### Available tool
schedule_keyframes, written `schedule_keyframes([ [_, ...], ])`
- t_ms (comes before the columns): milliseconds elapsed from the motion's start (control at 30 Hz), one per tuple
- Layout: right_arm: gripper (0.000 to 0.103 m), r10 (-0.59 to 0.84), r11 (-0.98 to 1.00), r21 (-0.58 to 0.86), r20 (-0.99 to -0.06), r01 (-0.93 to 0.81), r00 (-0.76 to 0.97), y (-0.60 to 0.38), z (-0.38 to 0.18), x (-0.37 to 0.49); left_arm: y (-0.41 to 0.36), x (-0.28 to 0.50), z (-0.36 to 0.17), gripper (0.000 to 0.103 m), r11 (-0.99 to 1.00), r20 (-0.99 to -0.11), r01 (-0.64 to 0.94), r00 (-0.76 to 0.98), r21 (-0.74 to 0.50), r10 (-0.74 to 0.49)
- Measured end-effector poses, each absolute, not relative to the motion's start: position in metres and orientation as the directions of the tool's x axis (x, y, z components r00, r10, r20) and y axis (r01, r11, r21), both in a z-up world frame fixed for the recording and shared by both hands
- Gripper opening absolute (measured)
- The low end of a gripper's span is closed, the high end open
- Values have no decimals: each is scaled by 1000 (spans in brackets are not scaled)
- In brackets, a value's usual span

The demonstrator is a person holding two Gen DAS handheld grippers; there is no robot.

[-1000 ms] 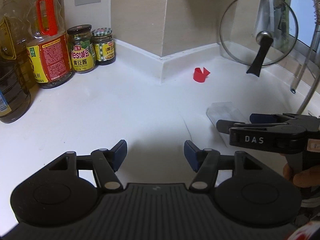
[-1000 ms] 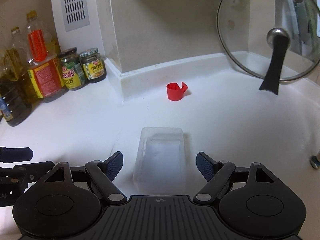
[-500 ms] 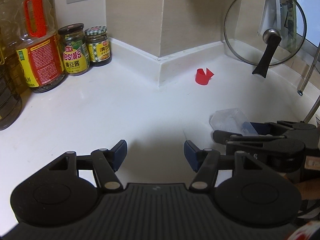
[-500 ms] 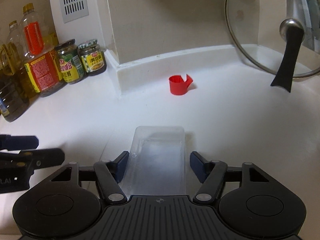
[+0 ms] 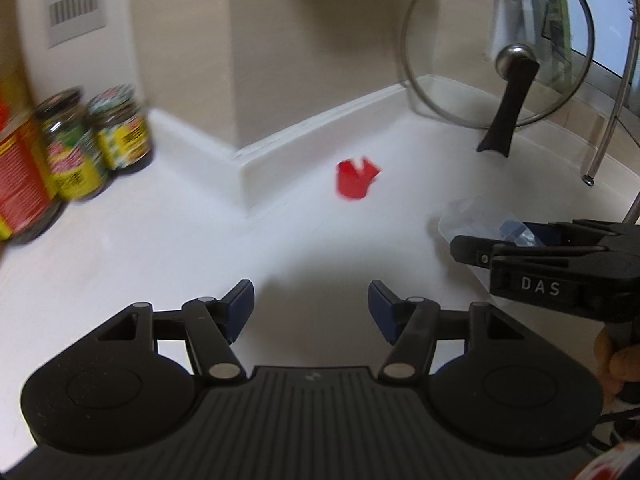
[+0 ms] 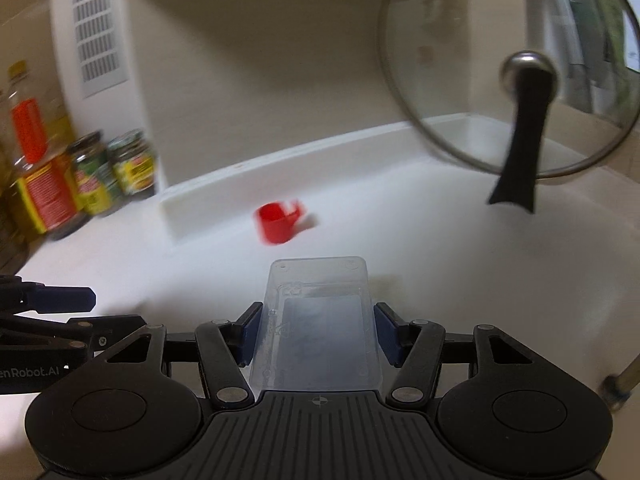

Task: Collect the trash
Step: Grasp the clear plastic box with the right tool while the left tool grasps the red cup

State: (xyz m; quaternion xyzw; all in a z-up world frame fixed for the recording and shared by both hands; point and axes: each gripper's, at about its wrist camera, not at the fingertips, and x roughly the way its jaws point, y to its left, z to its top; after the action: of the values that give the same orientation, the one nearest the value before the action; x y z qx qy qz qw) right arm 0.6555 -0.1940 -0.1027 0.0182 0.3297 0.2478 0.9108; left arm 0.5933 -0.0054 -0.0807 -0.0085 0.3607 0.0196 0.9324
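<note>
The jaws of the right gripper (image 6: 318, 332) are clamped on a clear plastic tray (image 6: 318, 320), one blue pad against each long side. The left gripper (image 5: 310, 312) has its jaws standing apart with only bare white countertop (image 5: 160, 248) between them. Both grippers tilt downward toward the counter, side by side, the right one a little ahead. A hand (image 5: 616, 356) shows at the right gripper's handle. The tray's long axis runs straight out along the fingers, its far short end pointing toward the back wall and a small red cup (image 6: 278, 222). That cup lies on its side near the wall's projecting corner. A glass lid (image 6: 516, 80) leans at the back right corner; jars (image 5: 100, 140) stand along the left edge.
</note>
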Motion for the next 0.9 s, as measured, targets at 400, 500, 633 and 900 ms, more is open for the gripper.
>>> schedule_keyframes([
  [400,59,440,895,219,-581,-389,685,-229,-108,702,-33,687,-94,56,993,-641,57,767,100,20],
  [500,59,438,896,216,-581,-388,687,-231,-111,709,-36,703,-99,56,989,-641,70,767,132,31],
  [633,59,436,898,226,-584,-378,685,-235,-115,718,-39,718,-105,54,985,-648,89,761,149,29],
  [900,59,434,899,242,-589,-365,681,-242,-120,721,-40,736,-112,33,981,-664,102,747,165,33],
])
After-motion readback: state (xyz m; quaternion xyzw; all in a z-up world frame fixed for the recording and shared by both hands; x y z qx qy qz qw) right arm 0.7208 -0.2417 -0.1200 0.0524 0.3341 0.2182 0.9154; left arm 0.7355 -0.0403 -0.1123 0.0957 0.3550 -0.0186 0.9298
